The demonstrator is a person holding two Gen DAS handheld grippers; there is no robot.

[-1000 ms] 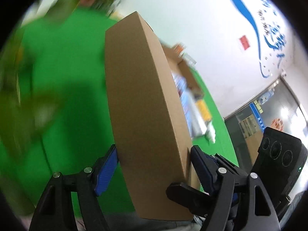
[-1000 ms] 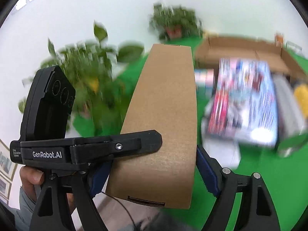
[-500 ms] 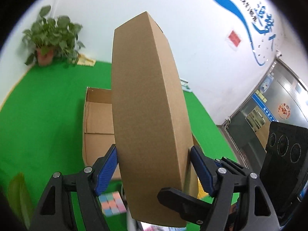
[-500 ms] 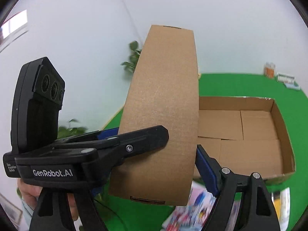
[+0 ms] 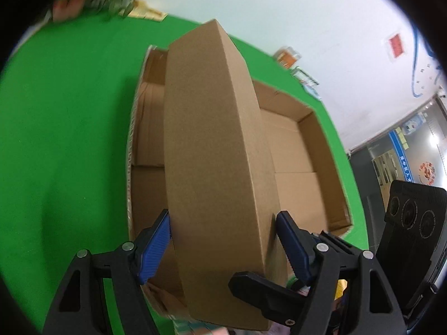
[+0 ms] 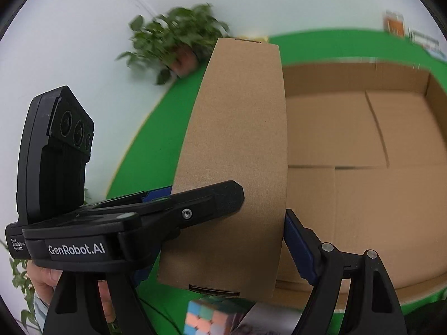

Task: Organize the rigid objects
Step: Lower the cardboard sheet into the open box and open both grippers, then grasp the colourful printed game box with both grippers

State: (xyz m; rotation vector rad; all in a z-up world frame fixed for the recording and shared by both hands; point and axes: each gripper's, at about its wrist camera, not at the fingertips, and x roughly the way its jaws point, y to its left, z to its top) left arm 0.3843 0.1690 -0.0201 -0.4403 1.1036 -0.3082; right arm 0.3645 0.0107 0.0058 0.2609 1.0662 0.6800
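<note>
A flat brown cardboard box point(image 5: 212, 150) is held on edge between both grippers, over the left part of a large open cardboard tray point(image 5: 304, 164). My left gripper point(image 5: 223, 240) is shut on the box's near end, blue pads pressing both faces. My right gripper point(image 6: 223, 240) is shut on the same box point(image 6: 237, 156) from the other side; the left gripper's body crosses in front of it. The tray point(image 6: 363, 150) shows bare in the right wrist view.
Green cloth point(image 5: 64, 128) covers the table. A potted plant point(image 6: 178, 39) stands at the far corner by the white wall. A pastel puzzle cube point(image 6: 206, 318) and printed packages lie below the box. Small items point(image 5: 287, 55) sit at the table's far edge.
Both grippers have carried the box from beside the loose items to above the open tray, and tipped downward so the tray now fills the view.
</note>
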